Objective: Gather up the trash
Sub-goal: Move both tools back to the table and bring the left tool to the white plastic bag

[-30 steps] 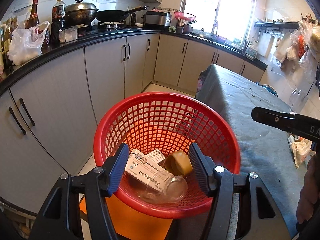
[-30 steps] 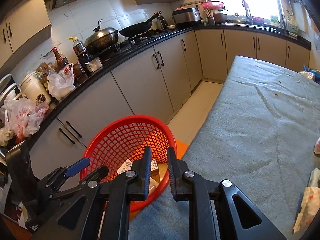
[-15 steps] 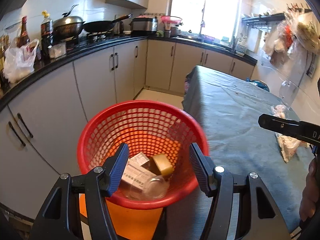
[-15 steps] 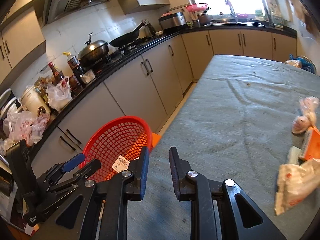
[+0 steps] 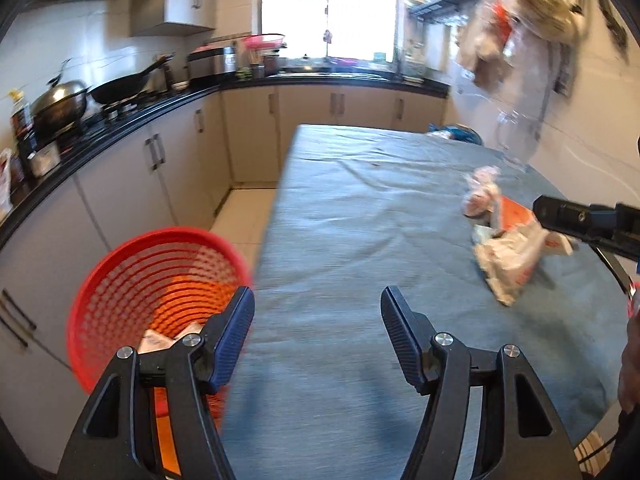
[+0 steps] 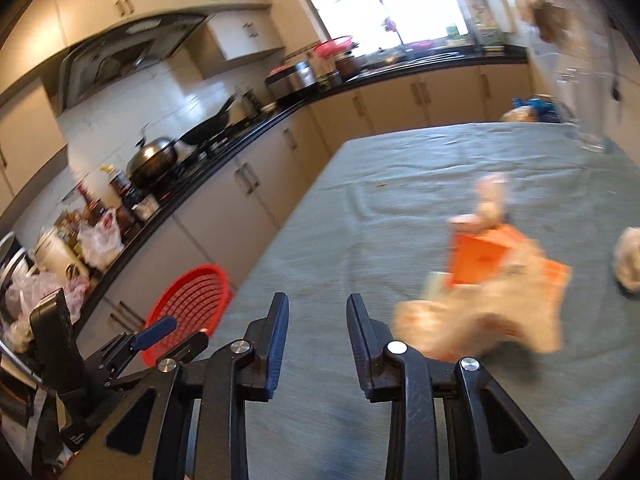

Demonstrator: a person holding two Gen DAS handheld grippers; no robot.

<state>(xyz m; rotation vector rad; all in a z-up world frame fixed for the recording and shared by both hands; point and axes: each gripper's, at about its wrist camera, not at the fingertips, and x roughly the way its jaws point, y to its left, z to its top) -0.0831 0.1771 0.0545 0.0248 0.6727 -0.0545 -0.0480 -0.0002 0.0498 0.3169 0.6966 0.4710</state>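
Observation:
A red mesh basket (image 5: 156, 280) stands on the floor left of the table, with some trash inside; it also shows in the right wrist view (image 6: 188, 304). A pile of trash lies on the grey tablecloth: crumpled white wrappers (image 5: 508, 256) and an orange carton (image 6: 476, 260), with a pinkish crumpled bag (image 5: 480, 196) behind. My left gripper (image 5: 318, 316) is open and empty over the table's near left part. My right gripper (image 6: 318, 320) is open and empty, left of the pile. The right gripper's body shows at the right edge in the left wrist view.
The grey-clothed table (image 5: 360, 208) runs away from me. Cabinets and a black counter (image 5: 120, 128) with a wok, pots and bottles line the left. A white crumpled piece (image 6: 628, 260) lies at the table's right. Bags hang on the right wall (image 5: 520, 20).
Both grippers have swung right, from the basket toward the table and the trash pile. The right gripper's jaws have opened from nearly shut. The left stays open.

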